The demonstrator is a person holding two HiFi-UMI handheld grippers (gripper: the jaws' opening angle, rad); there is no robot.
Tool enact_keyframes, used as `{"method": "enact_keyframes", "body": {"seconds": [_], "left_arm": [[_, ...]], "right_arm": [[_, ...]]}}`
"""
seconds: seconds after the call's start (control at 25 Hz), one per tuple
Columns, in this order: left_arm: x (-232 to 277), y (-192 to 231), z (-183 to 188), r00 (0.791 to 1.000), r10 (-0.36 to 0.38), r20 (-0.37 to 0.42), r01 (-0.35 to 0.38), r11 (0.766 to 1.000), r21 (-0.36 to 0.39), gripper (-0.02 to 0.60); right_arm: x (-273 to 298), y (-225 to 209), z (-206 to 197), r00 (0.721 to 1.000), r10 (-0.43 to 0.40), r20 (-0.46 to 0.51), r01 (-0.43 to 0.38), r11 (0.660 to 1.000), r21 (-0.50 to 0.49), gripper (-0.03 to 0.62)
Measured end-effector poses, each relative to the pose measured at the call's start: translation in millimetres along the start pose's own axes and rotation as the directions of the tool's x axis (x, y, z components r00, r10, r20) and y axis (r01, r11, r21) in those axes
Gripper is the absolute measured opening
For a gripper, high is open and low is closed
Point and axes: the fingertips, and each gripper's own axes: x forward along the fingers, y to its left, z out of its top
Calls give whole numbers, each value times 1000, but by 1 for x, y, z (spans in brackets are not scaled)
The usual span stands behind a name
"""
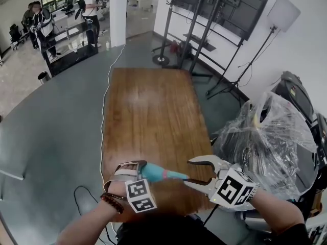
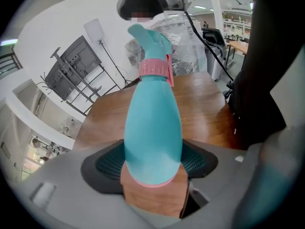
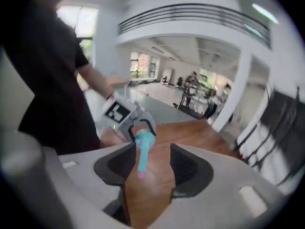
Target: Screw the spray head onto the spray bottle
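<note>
Spray bottle held sideways over the wooden table, low centre of the head view.
The left gripper clamps its body; the right gripper gapes wide, the spray head between its jaws, ungripped.

Teal spray bottle, smooth and rounded, narrowing toward the neck. Clamped at its wide base between the jaws of the left gripper. Held nearly level above the wooden table, neck pointing right. Pink ribbed collar seated on the neck, teal spray head beyond it, in line with the body. Tightness of the thread not discernible.
</note>
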Motion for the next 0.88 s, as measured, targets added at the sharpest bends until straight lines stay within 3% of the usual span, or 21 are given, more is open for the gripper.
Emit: {"method": "enact_keyframes", "body": {"seconds": [0.04, 0.08, 0.16, 0.24, 0.32, 0.4, 0.48, 0.52, 0.6, 0.68, 0.76, 0.8, 0.88], "left_arm": [[-1, -1, -1, 1000, -21, 12, 21, 1000, 13, 382], [-1, -2, -1, 999, -45, 24, 44, 998, 33, 382], [-4, -6, 1, 994, -100, 47, 96, 992, 80, 382], [-6, -10, 3, 986, -155, 67, 146, 982, 121, 382], [-9, -14, 4, 975, -208, 81, 194, 970, 146, 382], [-12, -18, 5, 963, -257, 83, 241, 956, 168, 382], [-14, -24, 5, 950, -302, 76, 283, 939, 196, 382], [-15, -28, 7, 943, -324, 73, 303, 930, 210, 382], [-17, -35, 12, 931, -358, 73, 334, 914, 230, 382], [-19, -40, 20, 923, -376, 81, 348, 906, 243, 382], [-20, -44, 27, 919, -384, 94, 352, 902, 249, 382], [-20, -45, 31, 917, -385, 101, 351, 902, 251, 382], [-20, -45, 35, 923, -372, 104, 335, 905, 261, 382]], "right_arm": [[-3, 3, -1, 998, -53, -38, 45, 982, -185, 212], [-4, 5, -3, 992, -104, -65, 75, 936, -344, 210], [-3, 8, -11, 975, -201, -98, 102, 788, -607, 207], [-1, 9, -20, 956, -274, -106, 87, 608, -789, 204], [4, 17, -22, 951, -299, -78, 66, 444, -894, 203], [11, 34, -14, 962, -271, -17, 70, 310, -948, 204], [19, 52, -10, 975, -223, 21, 69, 206, -976, 210], [23, 58, -9, 979, -202, 28, 64, 171, -983, 221], [29, 66, -10, 986, -165, 18, 42, 138, -990, 235], [34, 74, -15, 992, -128, -3, 16, 142, -990, 233], [38, 80, -18, 995, -100, -18, 0, 171, -985, 206], [39, 81, -20, 996, -91, -23, -5, 190, -982, 163], [41, 82, -21, 996, -79, -31, -11, 244, -970, 123]]}}
